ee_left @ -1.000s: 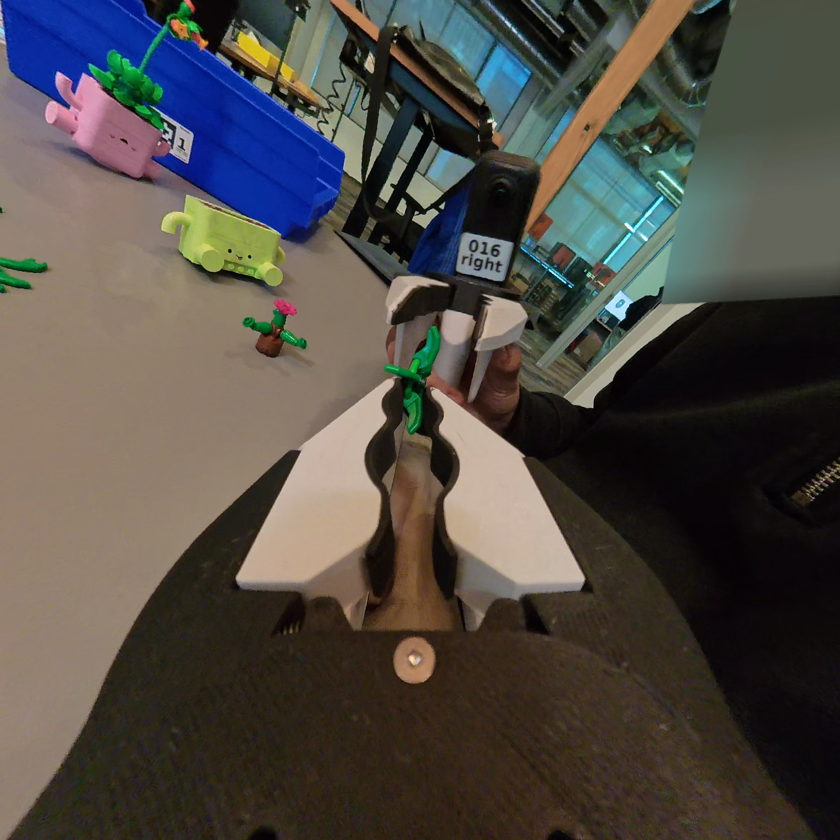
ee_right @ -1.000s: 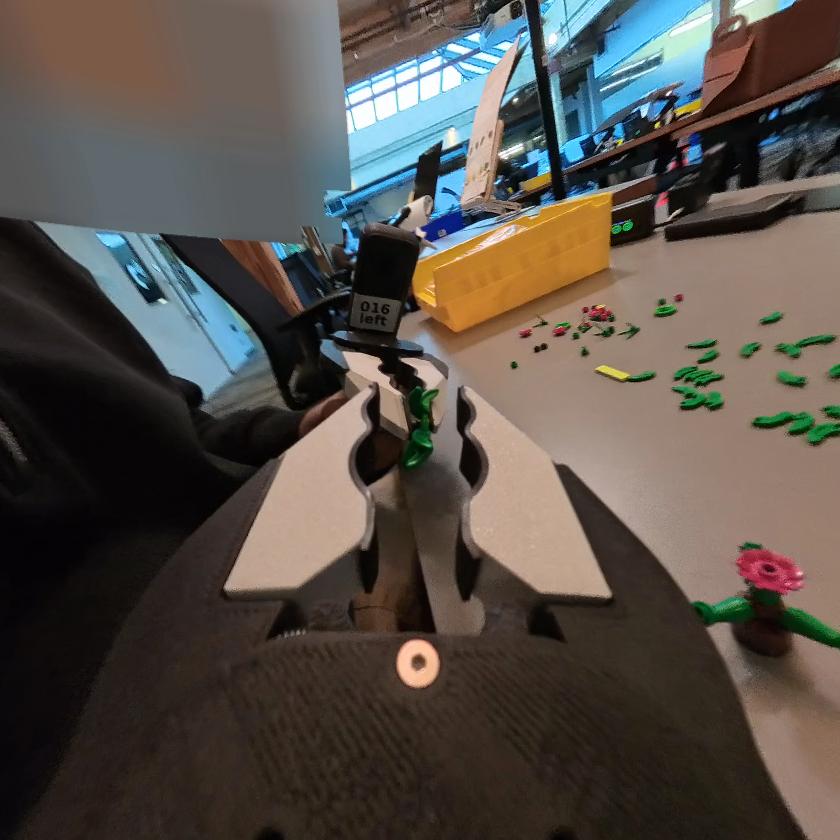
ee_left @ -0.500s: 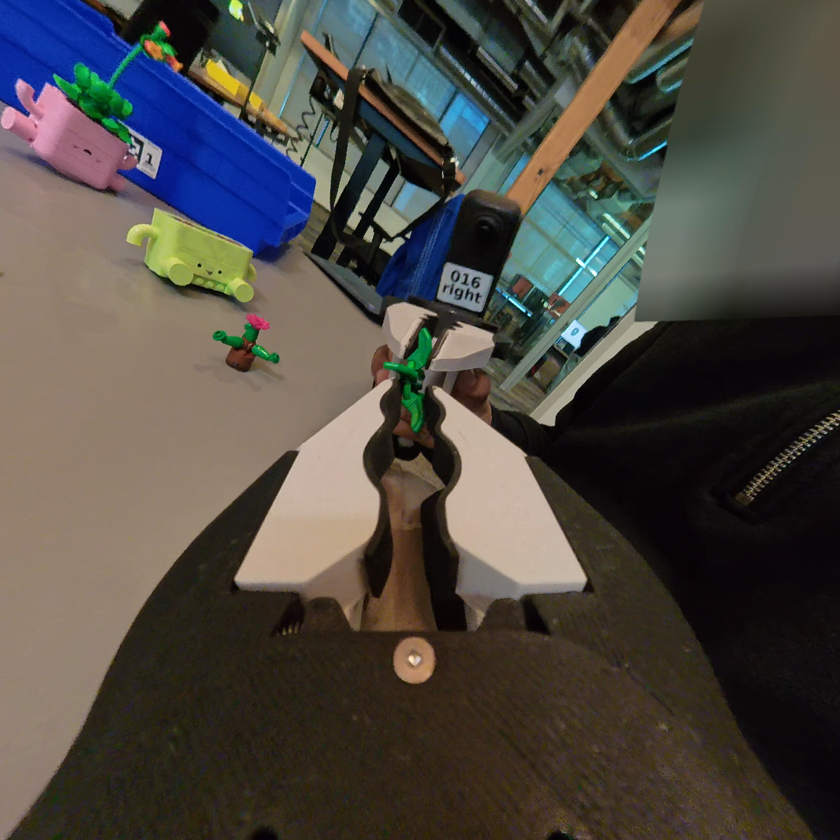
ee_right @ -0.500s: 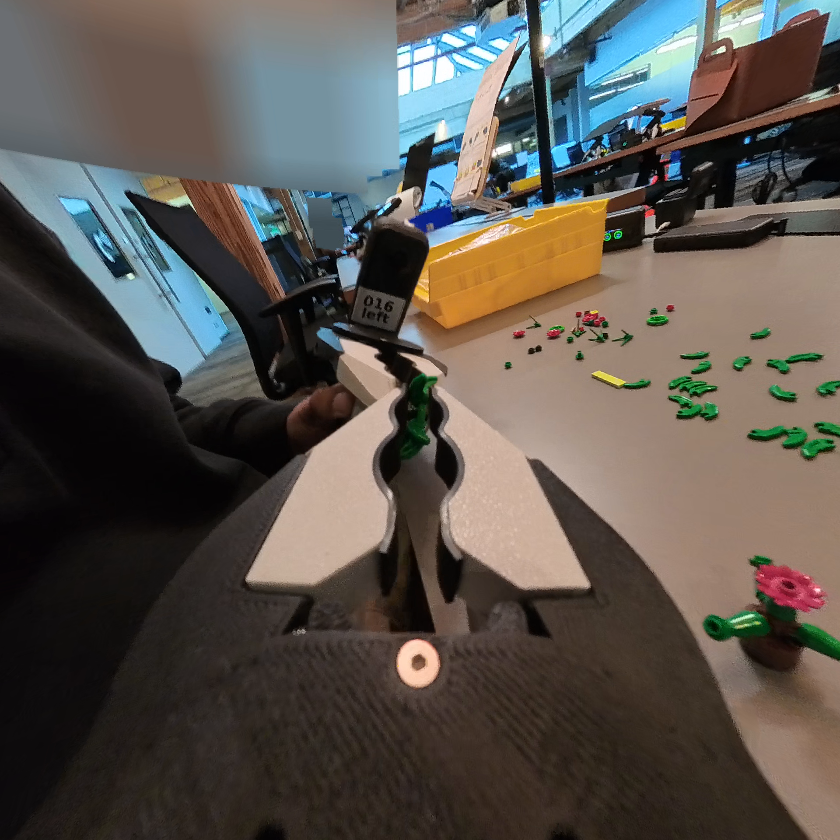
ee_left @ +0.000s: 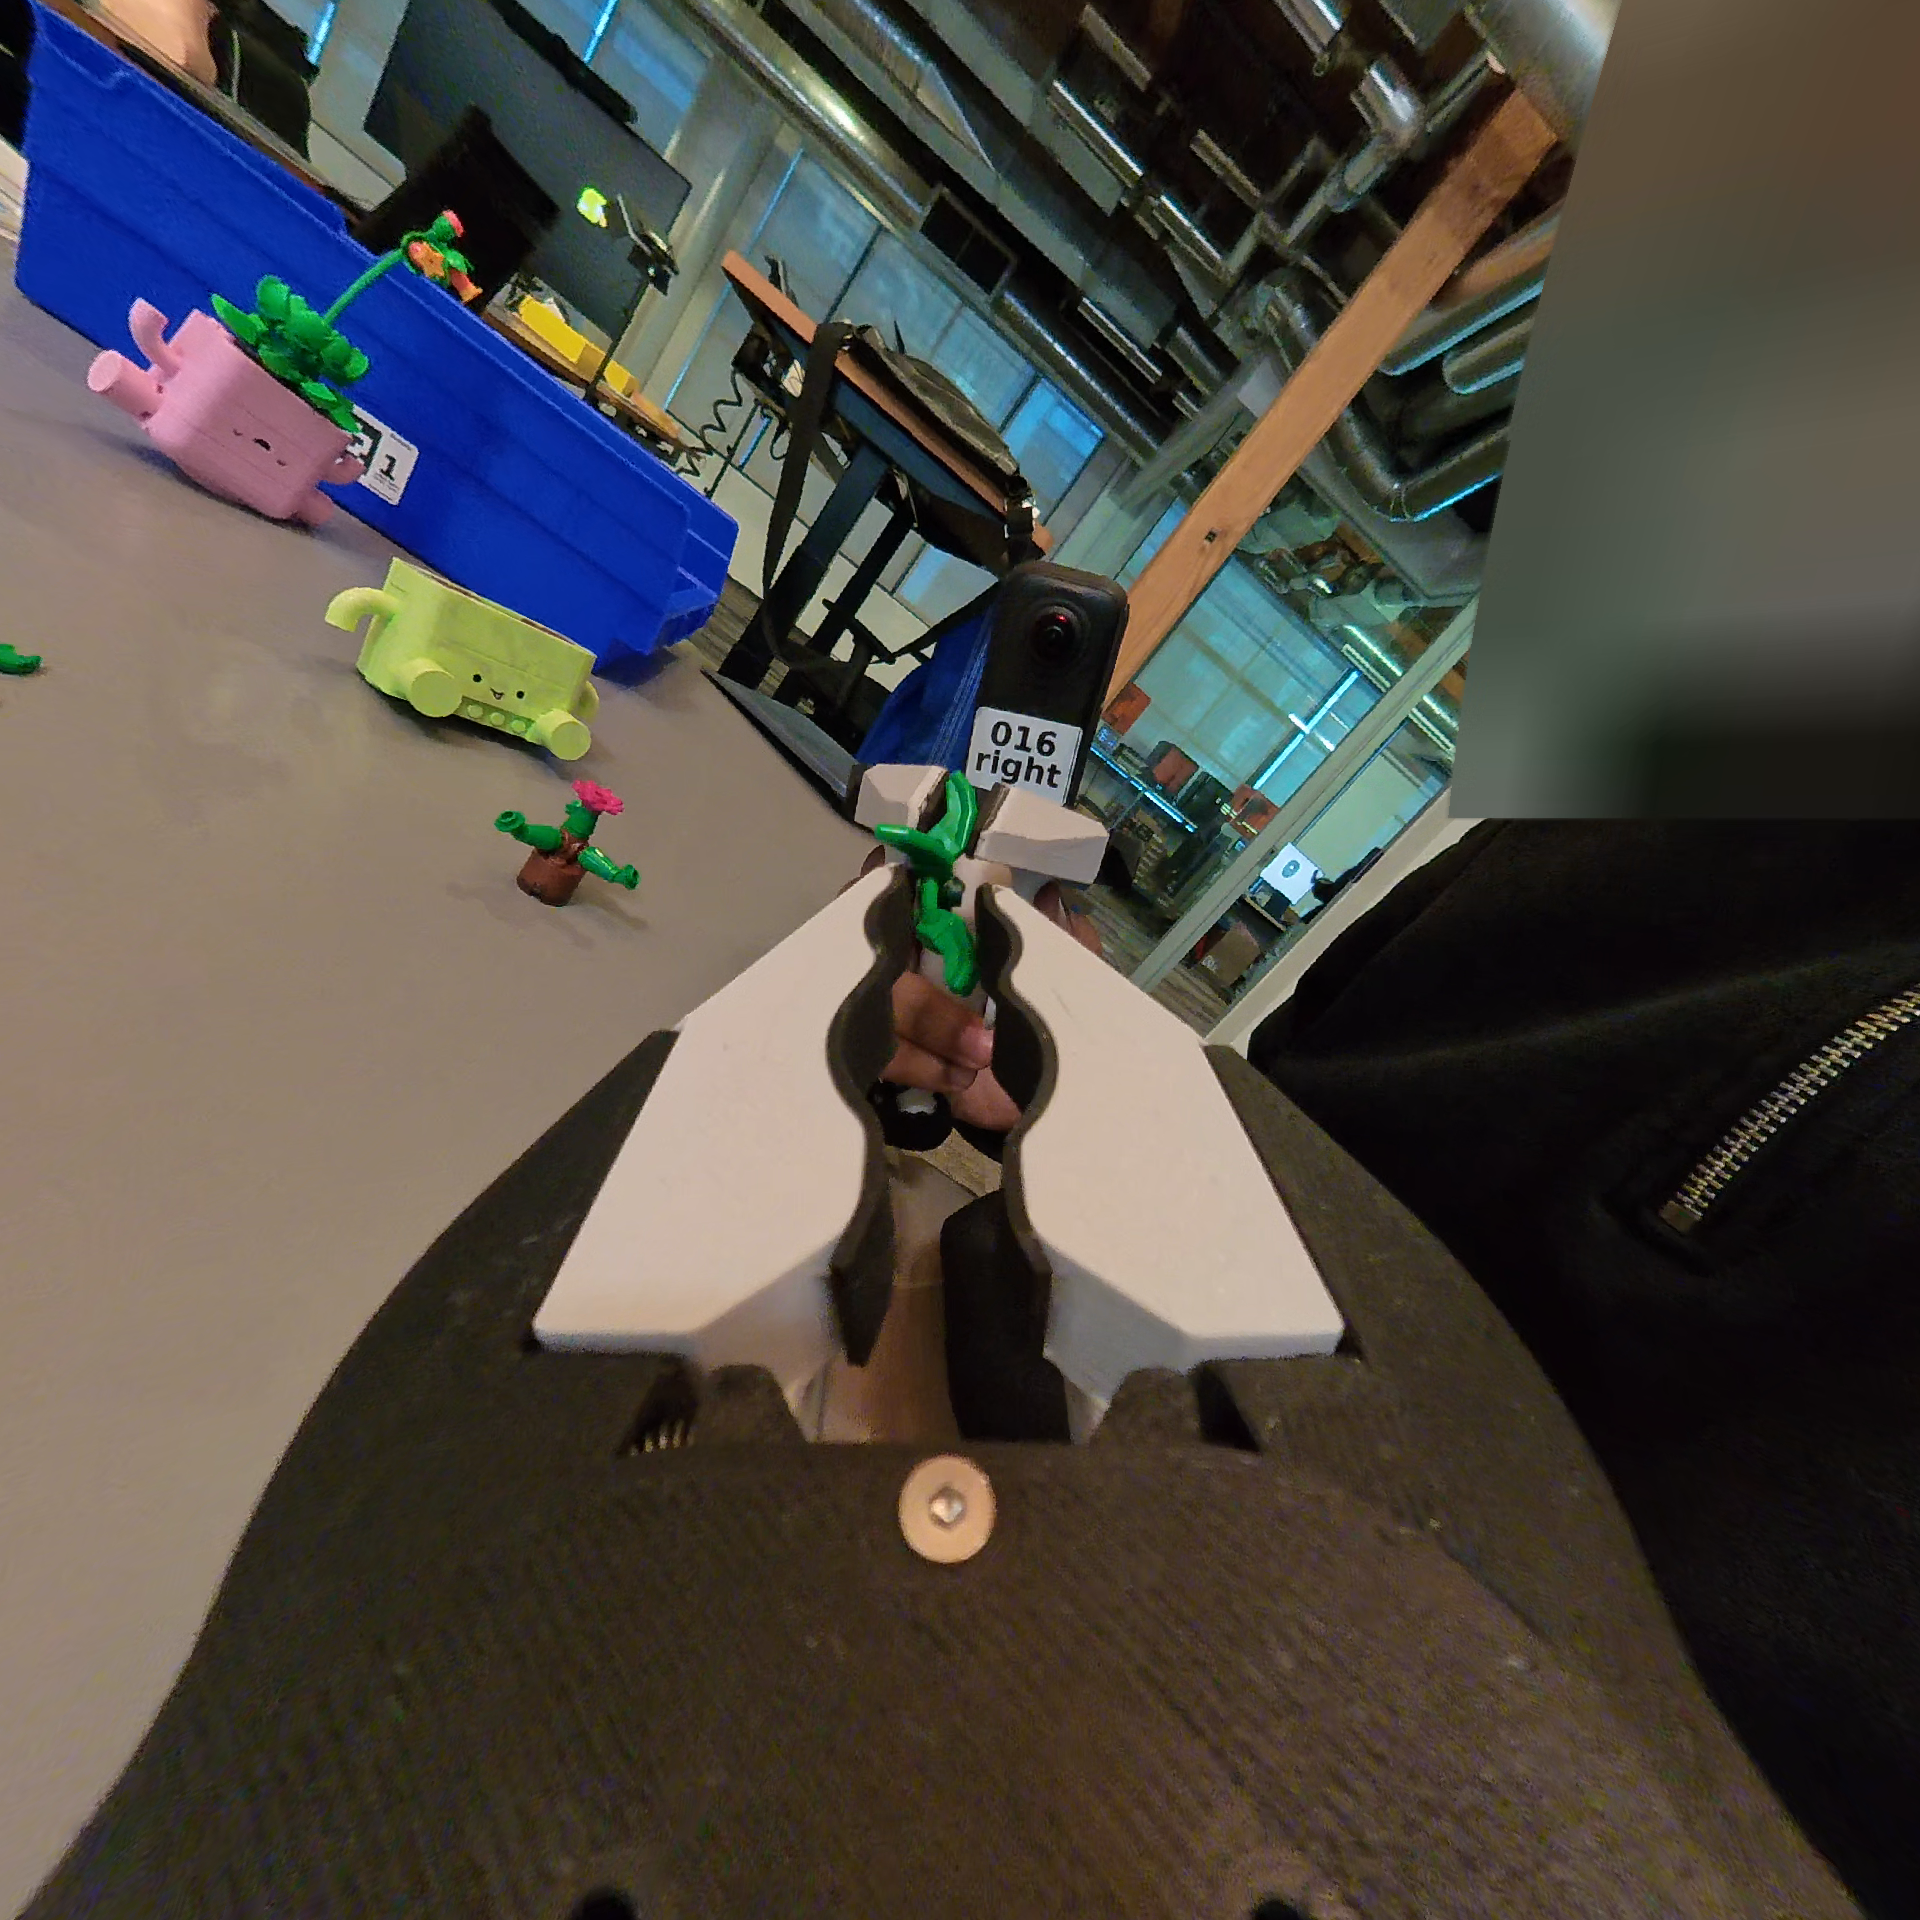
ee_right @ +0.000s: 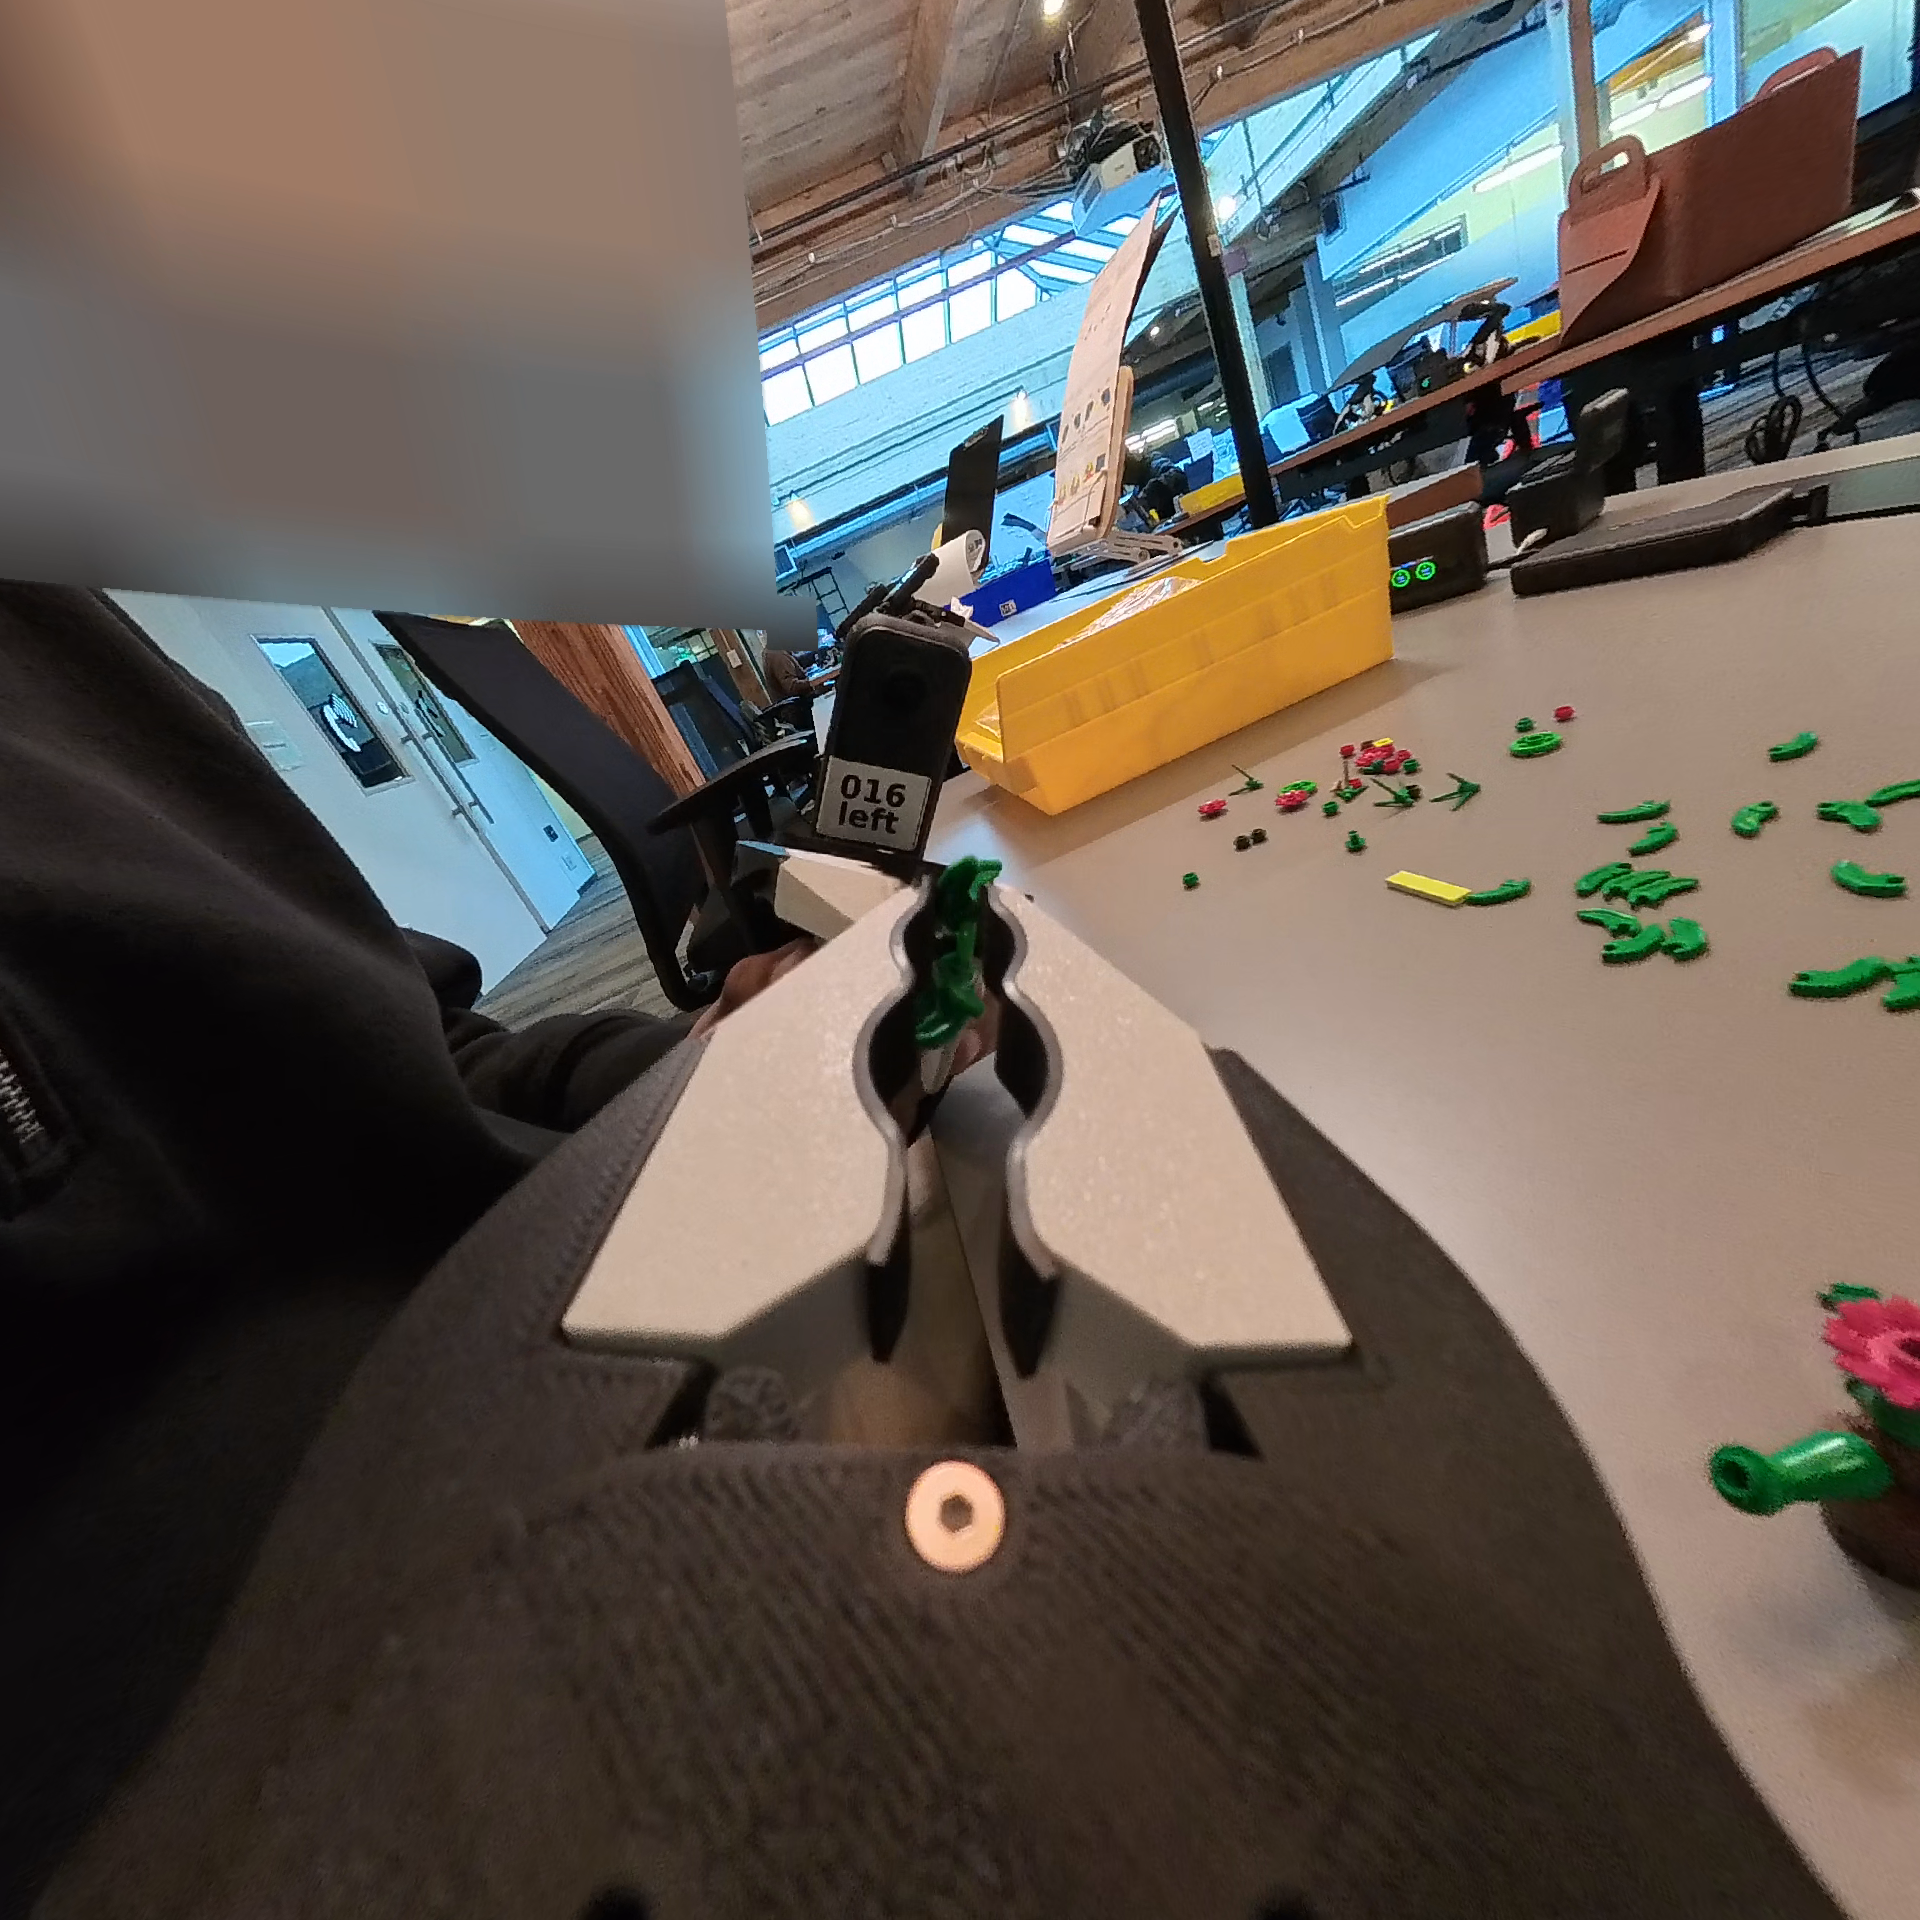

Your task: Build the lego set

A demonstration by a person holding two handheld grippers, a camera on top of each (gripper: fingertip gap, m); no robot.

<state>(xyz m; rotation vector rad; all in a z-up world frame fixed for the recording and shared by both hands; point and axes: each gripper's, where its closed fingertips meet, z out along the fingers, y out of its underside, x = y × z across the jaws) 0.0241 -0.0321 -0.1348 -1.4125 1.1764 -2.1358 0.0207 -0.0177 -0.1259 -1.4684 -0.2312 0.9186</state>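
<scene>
Since a second ago your right hand-held gripper (ee_right: 961, 914) has gone from spread to pressed together on the green stem piece (ee_right: 954, 961), and both tools have drifted closer, tip to tip. Your left hand-held gripper (ee_left: 940, 904) pinches the same green stem piece (ee_left: 940, 894) from the opposite side, its jaws nearly closed around the lower leaves.

The stem sits above the near edge of the worktop (ee_left: 208, 987), in the air between the two tips. Its long axis runs roughly upright in both wrist views, across the line joining the grippers, so each tool meets it side-on. Neither is nearer; both are on it. I judge the coming move a push or twist along that axis to seat a leaf, so keep the two grips apart along the stem.

Farther out, to the left side, stand a small brown-potted flower (ee_left: 566, 842), a lime pot (ee_left: 468, 670), a pink pot (ee_left: 244, 416) with its plant, and a blue bin (ee_left: 468, 436). On the right, loose green leaf pieces (ee_right: 1642, 894) lie scattered well apart from you, before a yellow bin (ee_right: 1195, 665).
</scene>
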